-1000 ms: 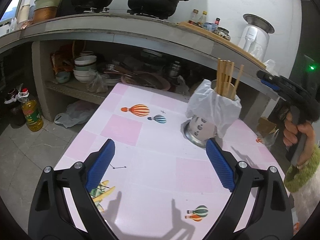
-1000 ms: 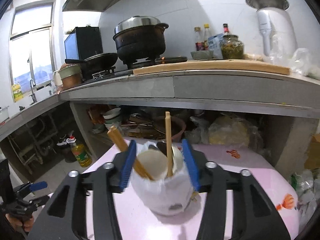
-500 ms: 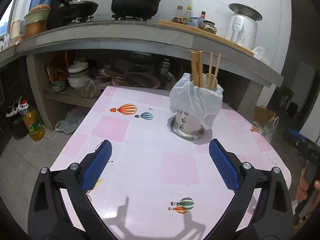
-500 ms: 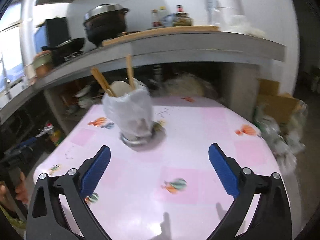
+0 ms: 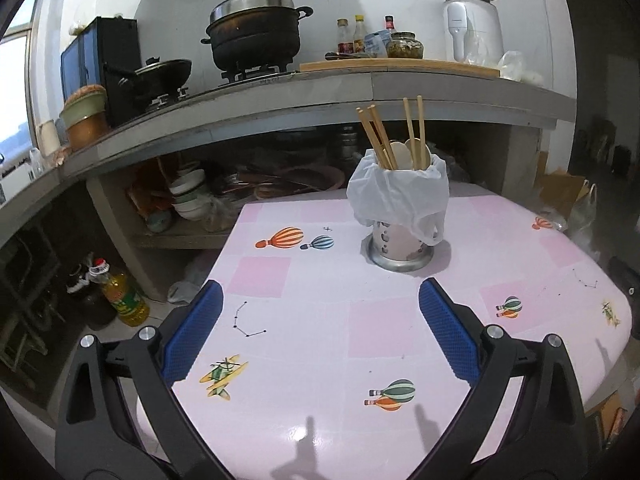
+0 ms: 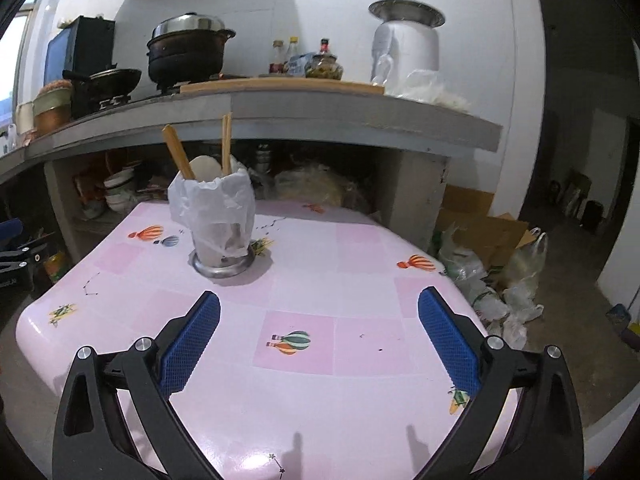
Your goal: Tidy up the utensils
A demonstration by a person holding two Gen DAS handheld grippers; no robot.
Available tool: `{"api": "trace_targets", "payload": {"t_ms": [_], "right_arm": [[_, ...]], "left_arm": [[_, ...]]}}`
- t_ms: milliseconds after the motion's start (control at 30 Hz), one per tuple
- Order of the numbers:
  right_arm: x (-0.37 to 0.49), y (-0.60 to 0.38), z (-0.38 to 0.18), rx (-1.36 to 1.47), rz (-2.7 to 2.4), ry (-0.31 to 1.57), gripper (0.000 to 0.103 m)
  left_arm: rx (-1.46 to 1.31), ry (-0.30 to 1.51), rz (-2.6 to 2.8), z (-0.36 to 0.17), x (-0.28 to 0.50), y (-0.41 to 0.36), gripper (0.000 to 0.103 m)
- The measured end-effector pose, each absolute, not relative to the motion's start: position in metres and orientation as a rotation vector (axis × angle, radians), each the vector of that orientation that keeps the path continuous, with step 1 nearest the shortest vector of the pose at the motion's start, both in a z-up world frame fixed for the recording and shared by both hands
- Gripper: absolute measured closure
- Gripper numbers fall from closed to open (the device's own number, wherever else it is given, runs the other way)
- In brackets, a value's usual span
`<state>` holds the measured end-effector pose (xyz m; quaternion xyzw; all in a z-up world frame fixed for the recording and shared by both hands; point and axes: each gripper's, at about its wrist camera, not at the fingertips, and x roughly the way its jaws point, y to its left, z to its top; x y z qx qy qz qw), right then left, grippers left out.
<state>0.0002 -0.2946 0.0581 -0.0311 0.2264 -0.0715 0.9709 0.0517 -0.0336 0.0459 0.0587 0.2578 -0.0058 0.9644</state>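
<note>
Utensil holder (image 5: 401, 236) stands upright toward the far side of the pink table (image 5: 320, 320), a metal cylinder on a wider metal base, draped in a white plastic bag (image 5: 396, 196). Inside it: four chopsticks (image 5: 412, 132), two leaning left and two near upright, with two pale spoon bowls (image 5: 400, 154) between them. From the right wrist view the same holder (image 6: 220, 240) sits left of centre, chopsticks (image 6: 178, 152) and one spoon bowl (image 6: 206, 168) showing above the bag. No loose utensils visible on the tabletop; the task looks finished or close to it. Left gripper (image 5: 320, 336) is spread wide and empty, above the near table edge, well apart from the holder. Right gripper (image 6: 318, 332) likewise spread wide, nothing between its pads, holder well ahead and to its left. Risks, as judgement: the holder is tall and top-heavy, so a finger brushing the chopsticks could tip it; the loose bag could snag on a pad and drag the holder along. On the counter behind, a lidded black pot (image 5: 256, 36) and a wok (image 5: 160, 76); contents hidden. Stacked bowls (image 5: 188, 196) on the lower shelf.
</note>
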Motion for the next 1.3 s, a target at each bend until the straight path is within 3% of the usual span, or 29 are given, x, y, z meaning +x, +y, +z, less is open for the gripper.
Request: {"api": "trace_targets", "payload": {"t_ms": [1300], "right_arm": [[-0.020,-0.304,0.060,0.030,-0.139,0.436,0.006]], "left_arm": [[0.006,0.508,0.008,0.041,0.037,-0.033,0.008]]}}
